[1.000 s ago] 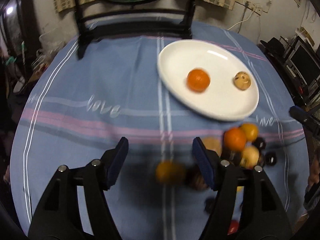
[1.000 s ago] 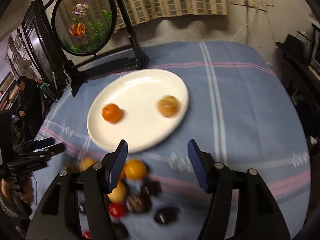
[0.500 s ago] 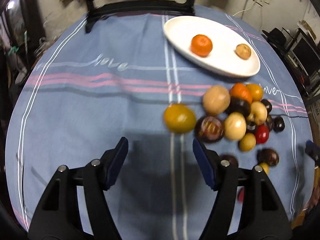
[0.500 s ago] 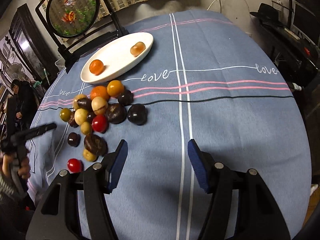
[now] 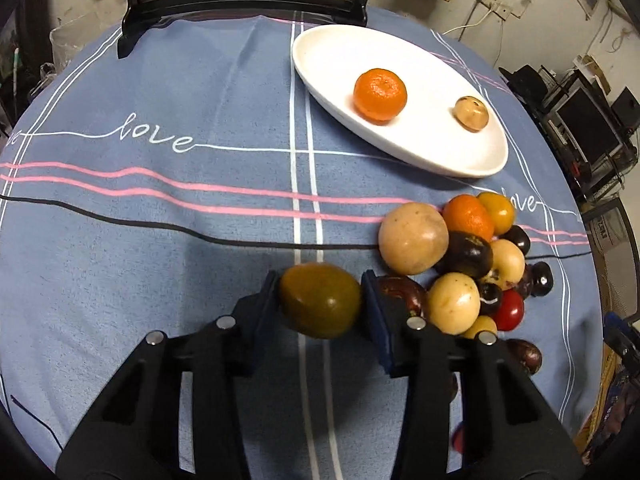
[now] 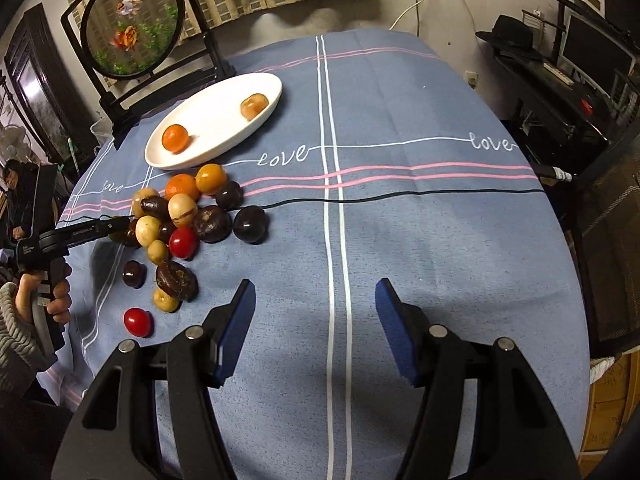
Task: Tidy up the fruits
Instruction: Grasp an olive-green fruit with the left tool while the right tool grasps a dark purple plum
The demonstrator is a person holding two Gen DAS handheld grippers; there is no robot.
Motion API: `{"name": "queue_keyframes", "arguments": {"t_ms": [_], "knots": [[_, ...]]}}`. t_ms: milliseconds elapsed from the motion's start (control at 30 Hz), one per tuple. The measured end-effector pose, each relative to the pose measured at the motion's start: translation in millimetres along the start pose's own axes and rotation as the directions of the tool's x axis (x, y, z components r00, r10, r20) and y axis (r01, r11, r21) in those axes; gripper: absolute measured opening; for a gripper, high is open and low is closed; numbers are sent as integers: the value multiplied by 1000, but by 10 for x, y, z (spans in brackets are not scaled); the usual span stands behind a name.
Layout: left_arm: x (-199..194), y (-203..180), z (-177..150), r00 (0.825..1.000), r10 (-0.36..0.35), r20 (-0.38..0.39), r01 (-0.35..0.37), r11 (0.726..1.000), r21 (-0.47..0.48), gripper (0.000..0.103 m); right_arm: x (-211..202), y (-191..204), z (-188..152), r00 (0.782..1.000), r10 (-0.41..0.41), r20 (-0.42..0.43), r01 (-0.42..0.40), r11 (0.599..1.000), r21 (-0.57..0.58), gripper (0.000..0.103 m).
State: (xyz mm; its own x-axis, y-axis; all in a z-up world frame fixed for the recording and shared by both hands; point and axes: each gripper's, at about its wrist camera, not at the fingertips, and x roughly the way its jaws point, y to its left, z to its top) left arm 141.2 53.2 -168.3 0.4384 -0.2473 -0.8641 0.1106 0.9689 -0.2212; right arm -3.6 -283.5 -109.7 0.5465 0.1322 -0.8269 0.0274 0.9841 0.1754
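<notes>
The left gripper [image 5: 320, 300] has just been closing and now pinches the olive-yellow fruit [image 5: 319, 305] between its pads, right beside the heap of fruits [image 5: 456, 256]. Lift it straight up (the neighbours sit close) before swinging toward the white plate [image 5: 400, 76] beyond. The right gripper [image 6: 316, 316] hangs released over bare cloth.
</notes>
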Motion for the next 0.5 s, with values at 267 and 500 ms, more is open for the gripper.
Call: {"name": "queue_keyframes", "arguments": {"t_ms": [267, 500], "knots": [[-269, 12, -273, 999, 32, 3, -32, 999, 2, 42, 237, 253, 169, 995, 97, -20, -99, 992, -80, 63], [-554, 26, -654, 997, 72, -6, -72, 997, -12, 42, 779, 500, 420, 992, 105, -69, -115, 979, -167, 50]]}}
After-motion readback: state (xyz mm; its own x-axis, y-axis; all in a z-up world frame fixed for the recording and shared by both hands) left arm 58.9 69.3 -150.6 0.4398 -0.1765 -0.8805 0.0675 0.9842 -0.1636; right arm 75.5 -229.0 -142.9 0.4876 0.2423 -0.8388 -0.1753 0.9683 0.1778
